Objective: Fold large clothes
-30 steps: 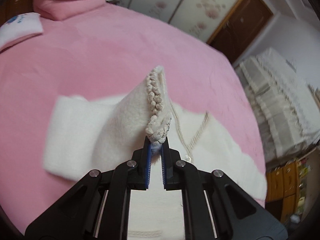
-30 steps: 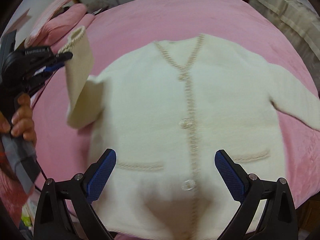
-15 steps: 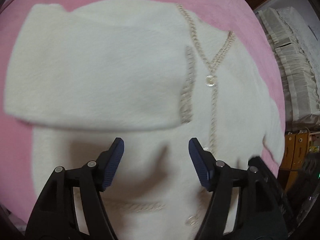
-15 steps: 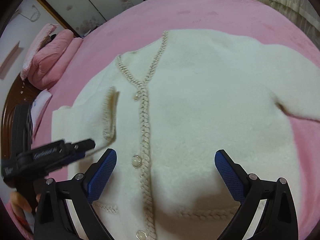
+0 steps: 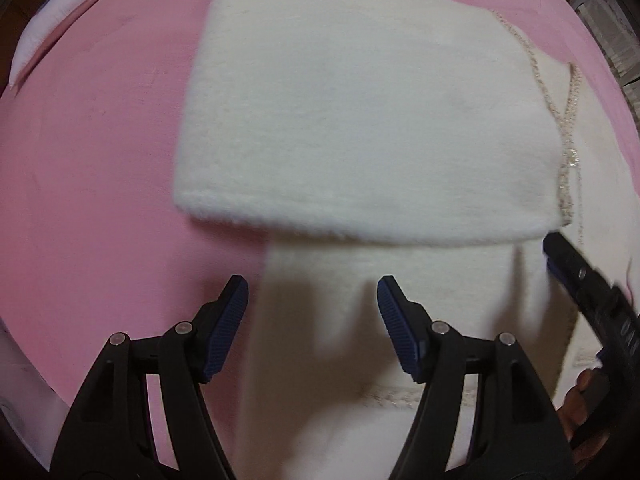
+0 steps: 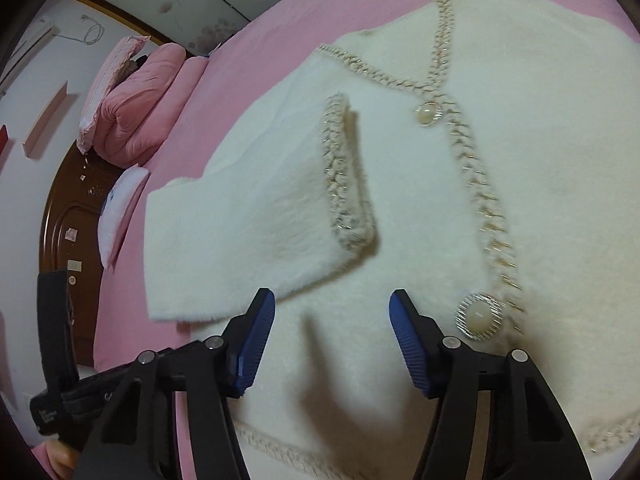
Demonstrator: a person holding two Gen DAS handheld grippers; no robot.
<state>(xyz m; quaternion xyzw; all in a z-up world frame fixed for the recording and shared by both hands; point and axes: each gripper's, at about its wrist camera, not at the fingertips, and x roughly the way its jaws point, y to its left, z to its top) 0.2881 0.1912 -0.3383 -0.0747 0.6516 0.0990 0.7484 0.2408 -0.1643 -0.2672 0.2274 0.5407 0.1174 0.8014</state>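
1. Cream cardigan: flat on the pink bedspread, one sleeve folded across the chest; hem and far sleeve cut off by the frame.
2. Writing: white lettering on the other tool's black body, too small to read.
3. Left gripper: jaws apart, empty, over the cardigan's side edge.
4. Right gripper: jaws closing, nothing pinched between them, above the front below the folded sleeve.

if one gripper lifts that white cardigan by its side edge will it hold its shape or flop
Probably flop: the white cardigan is soft and fuzzy, and its folded sleeve lies limp across the front. The sleeve would likely slide off. The big buttons may weigh the front down.
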